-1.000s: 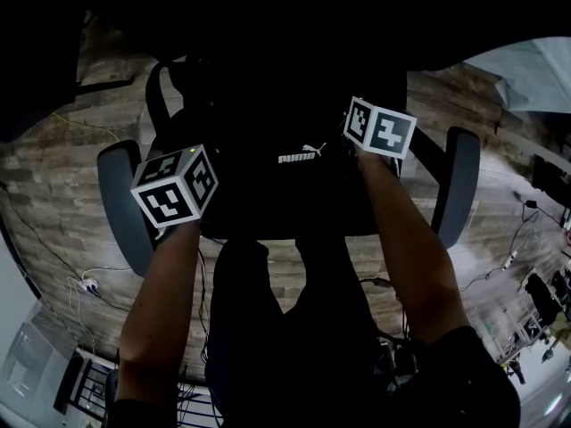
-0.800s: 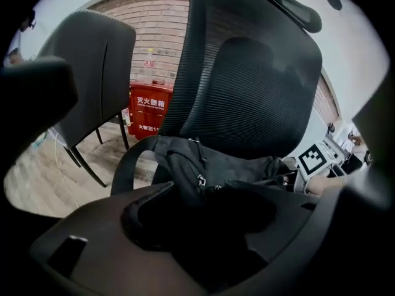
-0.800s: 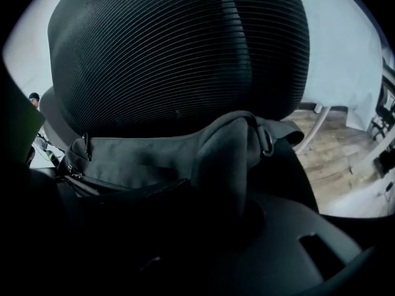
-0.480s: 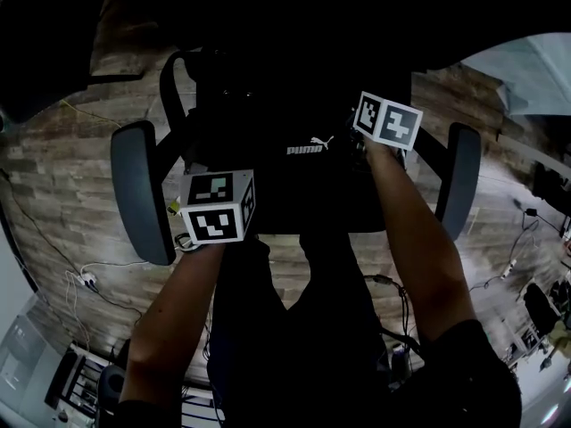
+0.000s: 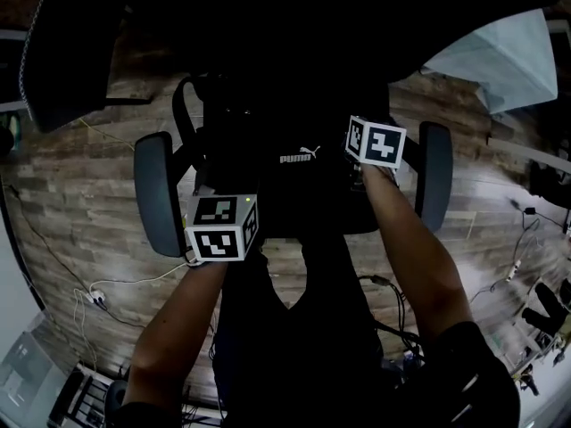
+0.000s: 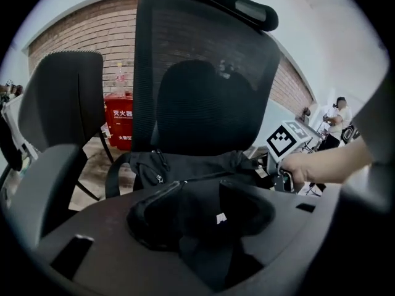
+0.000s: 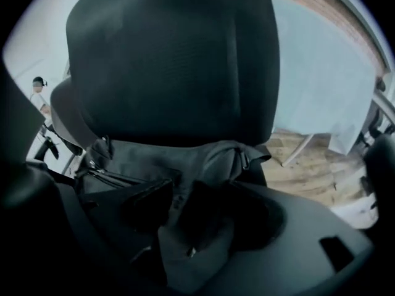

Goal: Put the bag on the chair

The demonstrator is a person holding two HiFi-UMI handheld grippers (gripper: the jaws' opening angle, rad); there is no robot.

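Stretching forward, right forearm reaches beside the bag.

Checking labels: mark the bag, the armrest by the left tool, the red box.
bag (image 5: 299, 159), head view, logo panel.
armrest (image 5: 158, 194), head view, pad middle.
red box (image 6: 119, 123), left gripper view, front face.

The black chair stands on the wooden floor. On its seat lies the black bag, against the backrest, just beyond the left gripper's closing jaws. A fold of it lies between the right gripper's opening jaws.
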